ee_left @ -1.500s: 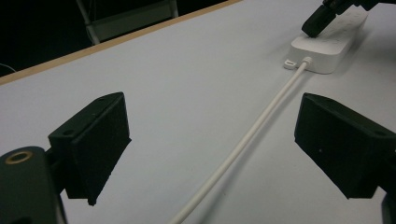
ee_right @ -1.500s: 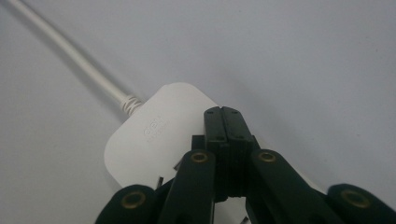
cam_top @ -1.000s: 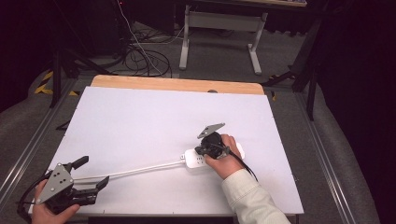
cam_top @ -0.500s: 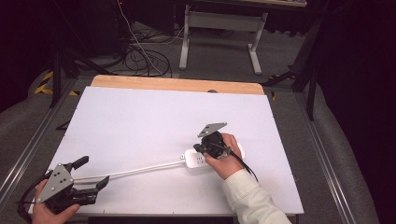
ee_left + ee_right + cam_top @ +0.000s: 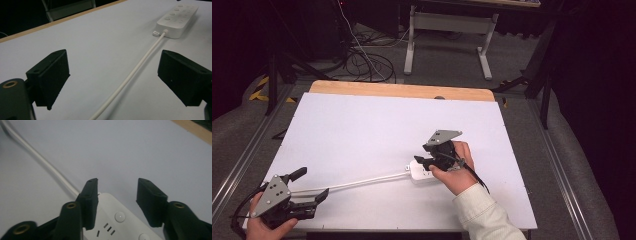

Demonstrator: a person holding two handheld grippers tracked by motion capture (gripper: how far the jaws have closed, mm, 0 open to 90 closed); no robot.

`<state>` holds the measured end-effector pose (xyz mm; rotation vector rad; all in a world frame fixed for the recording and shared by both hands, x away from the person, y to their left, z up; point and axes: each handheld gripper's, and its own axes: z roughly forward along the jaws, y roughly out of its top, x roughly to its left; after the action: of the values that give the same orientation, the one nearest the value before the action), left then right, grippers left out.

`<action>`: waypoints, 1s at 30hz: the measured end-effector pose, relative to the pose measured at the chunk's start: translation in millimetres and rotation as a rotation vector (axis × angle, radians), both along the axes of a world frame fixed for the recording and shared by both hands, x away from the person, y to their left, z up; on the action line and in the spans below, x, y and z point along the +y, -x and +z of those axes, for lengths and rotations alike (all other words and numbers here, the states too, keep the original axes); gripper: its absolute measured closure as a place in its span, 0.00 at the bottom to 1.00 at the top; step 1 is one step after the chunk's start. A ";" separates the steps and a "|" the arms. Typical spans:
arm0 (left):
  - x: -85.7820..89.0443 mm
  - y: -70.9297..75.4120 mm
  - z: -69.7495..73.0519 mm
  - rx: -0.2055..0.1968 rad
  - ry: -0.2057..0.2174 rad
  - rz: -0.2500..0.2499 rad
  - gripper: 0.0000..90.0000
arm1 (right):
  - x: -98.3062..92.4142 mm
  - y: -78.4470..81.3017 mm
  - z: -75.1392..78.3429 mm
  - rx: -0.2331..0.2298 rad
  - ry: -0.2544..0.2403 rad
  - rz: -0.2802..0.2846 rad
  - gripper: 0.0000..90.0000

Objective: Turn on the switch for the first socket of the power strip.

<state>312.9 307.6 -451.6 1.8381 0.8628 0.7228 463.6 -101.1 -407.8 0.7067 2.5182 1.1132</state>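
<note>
**Lining up on the power strip and its cord**

My right hand-held gripper (image 5: 426,161) hovers over the white plastic power strip (image 5: 178,20) lying right of centre on the white bench (image 5: 362,130). Its jaws stand partly apart, holding nothing, straddling the cord end of the strip; in the right gripper view one round button (image 5: 120,216) and a set of socket slots sit between them.

My left hand-held gripper (image 5: 307,186) rests low at the near left corner of the bench, jaws wide and empty, with the white round cord (image 5: 135,71) running along the surface between them, touching neither.

I judge this the approach step: both tools are placed, neither has gripped. Next, the right jaws need to drop and close across the strip's narrow width, and the left ones to close on the cord.

The strip's long axis runs roughly left to right across the bench, slightly tilted, sockets facing up. Its cord end points toward my left gripper, well apart from it.
</note>
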 end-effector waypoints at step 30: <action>-0.1 0.3 0.2 0.002 0.003 -0.005 0.12 | -26.0 27.0 25.9 -0.091 -0.151 0.003 0.16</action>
<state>312.6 307.5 -451.3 1.8381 0.8599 0.7159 436.6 -127.2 -381.9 0.6742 2.3791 1.3161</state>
